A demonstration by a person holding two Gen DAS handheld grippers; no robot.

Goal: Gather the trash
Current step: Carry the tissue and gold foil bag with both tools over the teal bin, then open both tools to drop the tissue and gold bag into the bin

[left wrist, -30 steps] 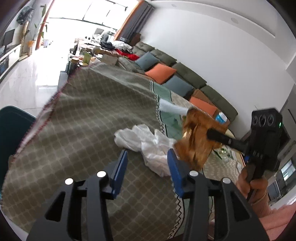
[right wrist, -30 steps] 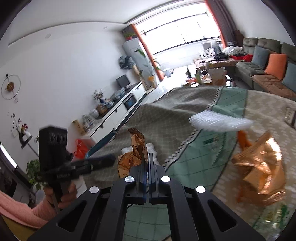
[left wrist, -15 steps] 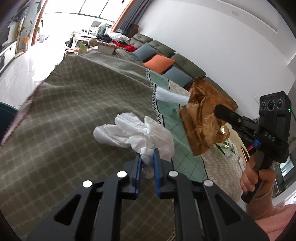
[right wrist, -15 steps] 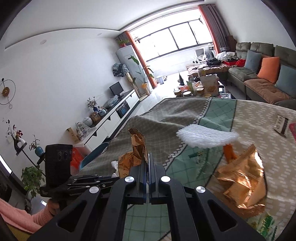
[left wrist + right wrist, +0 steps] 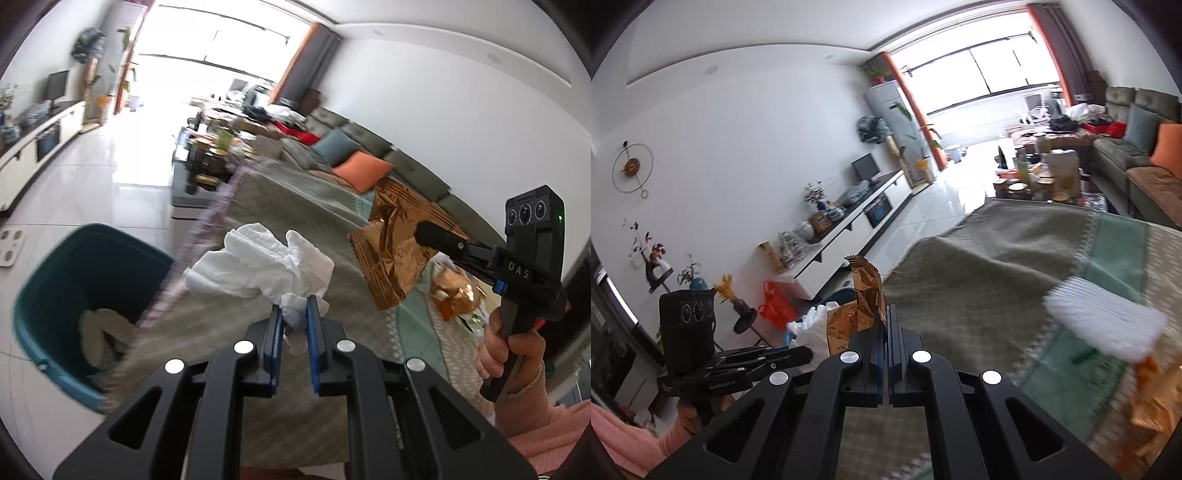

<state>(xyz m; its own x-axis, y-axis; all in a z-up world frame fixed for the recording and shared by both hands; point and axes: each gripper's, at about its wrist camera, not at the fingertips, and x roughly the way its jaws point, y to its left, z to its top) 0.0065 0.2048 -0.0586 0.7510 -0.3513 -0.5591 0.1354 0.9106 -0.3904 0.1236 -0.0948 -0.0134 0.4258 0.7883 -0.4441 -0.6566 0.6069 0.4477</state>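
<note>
Sunlit living room behind, we carry a white tissue [image 5: 266, 264] pinched in our left tongs [image 5: 293, 314] and a foil wrapper [image 5: 395, 243] clenched in our right tongs [image 5: 886, 332], the teal bin [image 5: 48, 266] lying lower left, nearer the left hand.

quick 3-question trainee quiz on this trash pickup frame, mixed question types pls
1. True or false: the left gripper is shut on the white tissue.
2. The right gripper holds: A) orange cushion B) gold foil wrapper C) white brush
3. Fill in: the teal bin stands on the ____, beside the table's edge.

Key: 1 true; 2 B; 3 floor
</note>
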